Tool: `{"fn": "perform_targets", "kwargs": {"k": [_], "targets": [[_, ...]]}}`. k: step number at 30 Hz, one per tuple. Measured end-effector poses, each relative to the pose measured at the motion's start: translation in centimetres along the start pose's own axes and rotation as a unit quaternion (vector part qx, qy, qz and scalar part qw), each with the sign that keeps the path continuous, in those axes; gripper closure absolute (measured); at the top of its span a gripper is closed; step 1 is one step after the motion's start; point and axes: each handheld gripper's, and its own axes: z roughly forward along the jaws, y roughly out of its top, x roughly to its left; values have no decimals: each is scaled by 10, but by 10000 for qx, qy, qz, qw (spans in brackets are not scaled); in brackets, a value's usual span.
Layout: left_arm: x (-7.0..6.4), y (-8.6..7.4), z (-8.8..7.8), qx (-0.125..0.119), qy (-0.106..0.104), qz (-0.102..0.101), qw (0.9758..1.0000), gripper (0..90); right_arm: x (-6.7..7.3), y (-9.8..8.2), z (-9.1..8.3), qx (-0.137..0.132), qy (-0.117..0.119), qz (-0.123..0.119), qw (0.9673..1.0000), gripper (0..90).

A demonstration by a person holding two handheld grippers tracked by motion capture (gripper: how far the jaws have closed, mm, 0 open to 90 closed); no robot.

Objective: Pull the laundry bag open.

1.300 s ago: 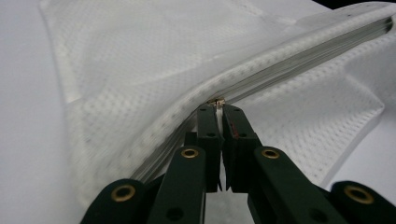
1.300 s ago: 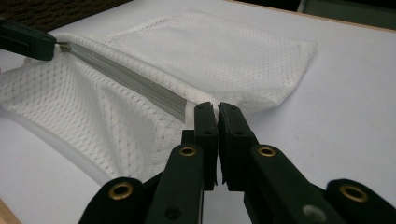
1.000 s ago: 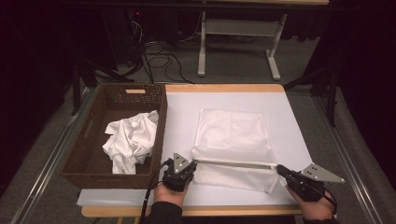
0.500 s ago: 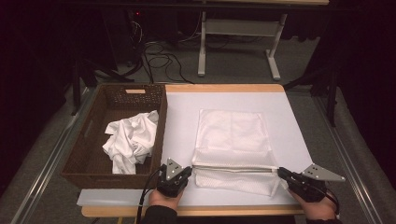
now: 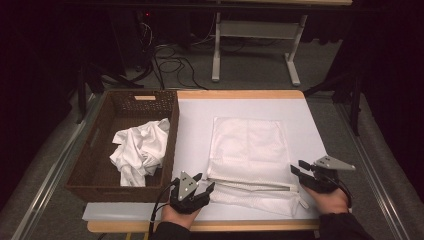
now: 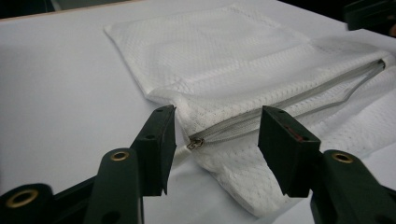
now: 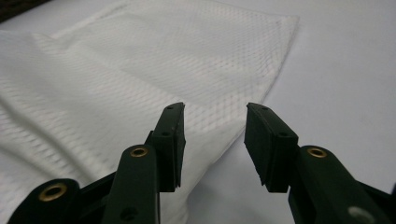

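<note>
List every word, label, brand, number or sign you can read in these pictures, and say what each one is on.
None: no readable text anywhere.
The mesh laundry bag, its zipper, the wicker basket, the white cloth inside it and the table carry no lettering.
The pale patch on the basket's far rim is too small to read.

The white mesh zipper bag (image 6: 261,60) runs off the right edge of the left gripper view, past the right jaw, so its far end is cut off. In the right gripper view the same bag runs off the left edge beyond the left jaw. The small metal zipper pull (image 6: 196,143) between the 2 jaws is too tiny to read. The crumpled white cloth (image 5: 140,150) in the brown woven basket (image 5: 95,170) hides its own folds.
</note>
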Motion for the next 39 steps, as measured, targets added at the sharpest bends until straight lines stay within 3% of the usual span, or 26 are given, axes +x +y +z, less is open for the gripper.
{"fn": "perform_targets", "kwargs": {"k": [1,2,3,6,12,14,16,18,20,24,29,30,36,39], "targets": [[1,0,-1,-24,-25,-10,10000,464,0,0,0,0,0,0,10000,592],[2,0,-2,-37,-40,-30,10000,457,-8,7,16,168,-121,-5,9998,594],[2,0,-2,-42,-54,-59,10000,457,-8,7,16,168,-121,-5,9998,594],[3,0,-3,15,-110,-55,9999,449,-23,17,45,484,-258,224,9982,588],[2,-2,-3,63,-108,-45,9999,447,-35,22,69,716,-312,369,9963,577],[1,-2,-3,66,-117,-51,9999,446,-35,24,76,721,-372,282,9963,582],[2,-2,-2,89,-114,-35,9999,447,-34,25,77,770,-379,268,9960,609],[1,-3,-1,131,-119,-41,9998,446,-32,26,78,797,-350,95,9962,720],[0,-3,0,178,-120,-23,9998,446,-27,28,78,876,-272,-82,9957,895],[-2,-4,2,258,-124,38,9996,446,-25,28,75,909,-386,-183,9949,900],[-4,-5,10,467,-192,148,9986,457,-41,20,55,731,-641,9,9953,900],[-6,-5,15,615,-252,211,9976,476,-47,17,48,668,-719,55,9952,900],[-11,-4,29,847,-326,388,9951,504,-59,8,36,635,-839,54,9944,897],[-14,-4,33,922,-371,415,9942,527,-60,4,31,582,-863,72,9945,814]]}}
